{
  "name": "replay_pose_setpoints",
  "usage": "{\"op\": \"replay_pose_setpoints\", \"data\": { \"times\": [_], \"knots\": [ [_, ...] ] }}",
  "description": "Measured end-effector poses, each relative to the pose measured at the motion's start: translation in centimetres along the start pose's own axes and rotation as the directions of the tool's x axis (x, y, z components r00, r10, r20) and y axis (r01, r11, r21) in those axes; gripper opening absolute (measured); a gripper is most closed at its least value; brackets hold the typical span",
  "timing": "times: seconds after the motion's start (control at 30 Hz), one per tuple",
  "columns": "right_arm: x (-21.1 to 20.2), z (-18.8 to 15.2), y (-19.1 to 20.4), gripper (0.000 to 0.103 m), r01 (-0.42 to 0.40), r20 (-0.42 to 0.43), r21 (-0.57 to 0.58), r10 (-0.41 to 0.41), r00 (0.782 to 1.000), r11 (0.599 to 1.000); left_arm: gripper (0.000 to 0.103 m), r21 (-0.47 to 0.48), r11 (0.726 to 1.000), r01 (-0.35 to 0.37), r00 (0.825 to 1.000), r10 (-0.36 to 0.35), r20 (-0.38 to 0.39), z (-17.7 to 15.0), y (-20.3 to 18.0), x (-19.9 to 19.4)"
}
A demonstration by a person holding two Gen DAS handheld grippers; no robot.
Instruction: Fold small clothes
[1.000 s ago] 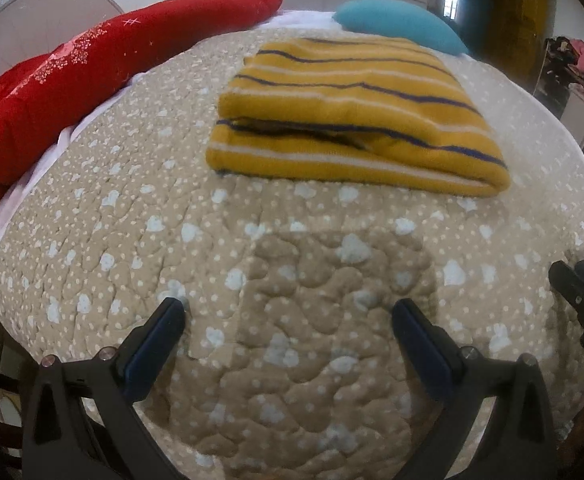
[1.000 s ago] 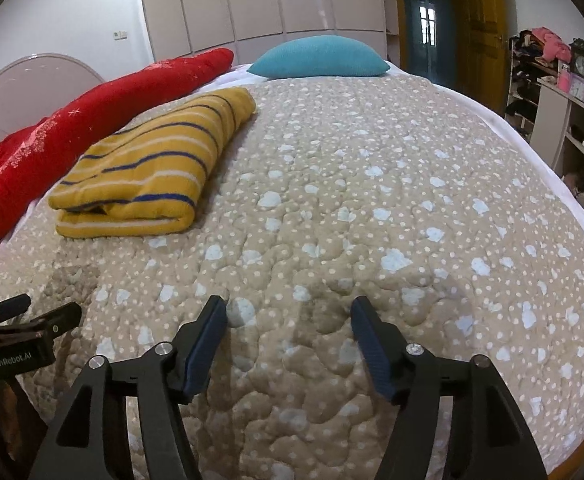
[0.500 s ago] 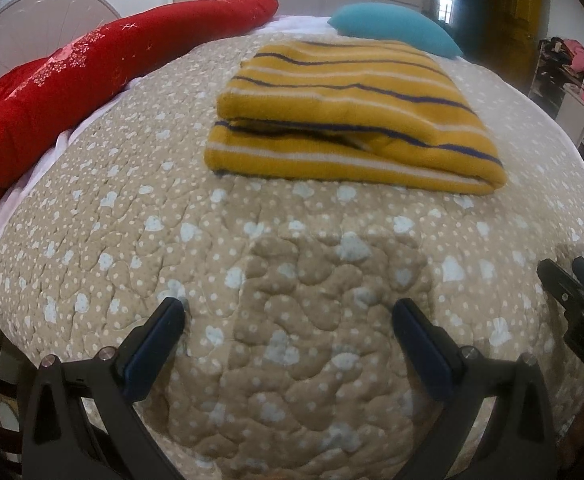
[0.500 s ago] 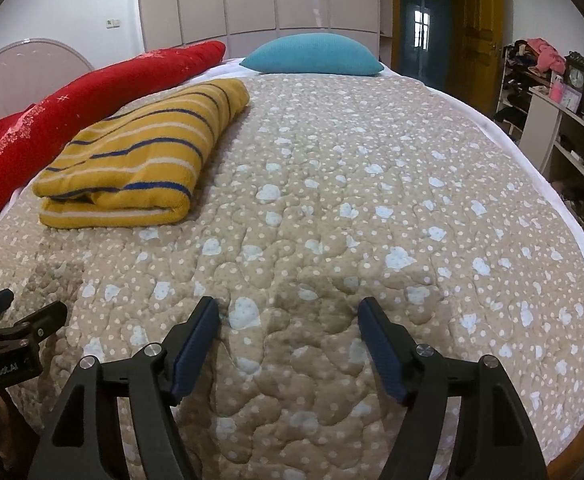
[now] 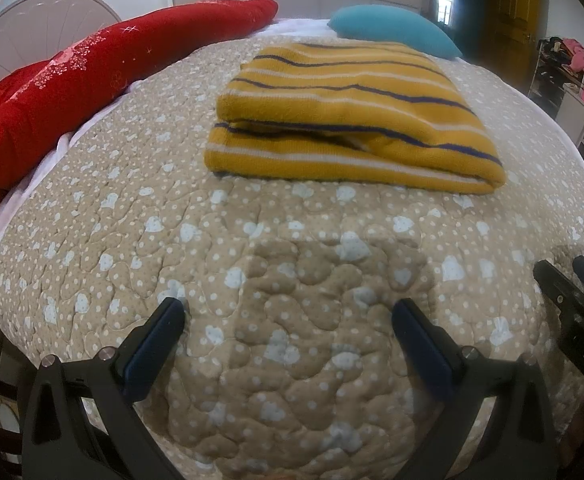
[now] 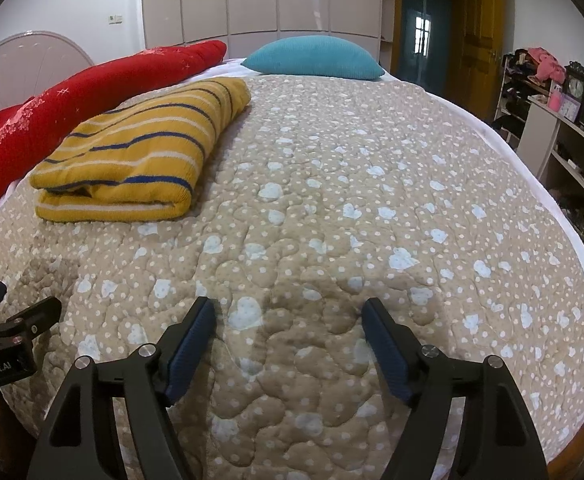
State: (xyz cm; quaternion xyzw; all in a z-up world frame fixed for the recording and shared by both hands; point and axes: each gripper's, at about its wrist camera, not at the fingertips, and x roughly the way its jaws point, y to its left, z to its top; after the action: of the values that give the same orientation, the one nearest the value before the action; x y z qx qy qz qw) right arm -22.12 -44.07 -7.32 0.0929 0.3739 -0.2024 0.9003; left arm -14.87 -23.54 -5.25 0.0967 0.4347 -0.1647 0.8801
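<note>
A yellow garment with navy and white stripes [image 5: 348, 120] lies folded in a flat stack on the beige dotted quilt [image 5: 131, 208]. It also shows in the right wrist view [image 6: 139, 156], far left. My left gripper [image 5: 287, 320] is open and empty, low over the quilt, well short of the garment. My right gripper [image 6: 287, 320] is open and empty over bare quilt, to the right of the garment. Each gripper shows at the edge of the other's view.
A red bolster [image 5: 71, 80] runs along the bed's left edge. A teal pillow [image 6: 316, 58] lies at the far end. Shelves with clutter [image 6: 560, 120] stand right of the bed. A wardrobe [image 6: 259, 0] and a wooden door [image 6: 476, 32] are behind.
Both grippers have drawn back slightly and lowered toward the near edge of the bed. The folded garment has not moved. Both stay open.
</note>
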Motion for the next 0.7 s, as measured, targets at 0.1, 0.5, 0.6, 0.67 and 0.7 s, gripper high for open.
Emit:
{"op": "replay_pose_setpoints", "data": {
  "times": [0.1,0.5,0.6,0.67,0.7],
  "knots": [
    [-0.02,-0.05,0.13,0.081,0.006,0.002,-0.005,-0.006,1.000,1.000,0.103,0.000,1.000,0.000,1.000,0.000,0.002,0.01,-0.02,-0.03],
    [-0.20,-0.41,0.36,0.083,0.021,0.017,-0.013,-0.021,1.000,1.000,0.103,0.005,1.000,-0.003,1.000,0.003,0.003,0.00,-0.12,-0.07],
    [-0.19,-0.39,0.36,0.083,0.023,0.017,-0.013,-0.022,1.000,1.000,0.103,0.005,1.000,-0.003,1.000,0.003,0.003,-0.04,-0.14,-0.06],
    [-0.19,-0.39,0.37,0.083,0.024,0.017,-0.013,-0.024,1.000,1.000,0.103,0.005,1.000,-0.003,1.000,0.003,0.003,-0.03,-0.14,-0.07],
    [-0.19,-0.40,0.37,0.083,0.024,0.018,-0.013,-0.024,1.000,1.000,0.103,0.004,1.000,-0.003,1.000,0.003,0.003,-0.05,-0.15,-0.07]
  ]
}}
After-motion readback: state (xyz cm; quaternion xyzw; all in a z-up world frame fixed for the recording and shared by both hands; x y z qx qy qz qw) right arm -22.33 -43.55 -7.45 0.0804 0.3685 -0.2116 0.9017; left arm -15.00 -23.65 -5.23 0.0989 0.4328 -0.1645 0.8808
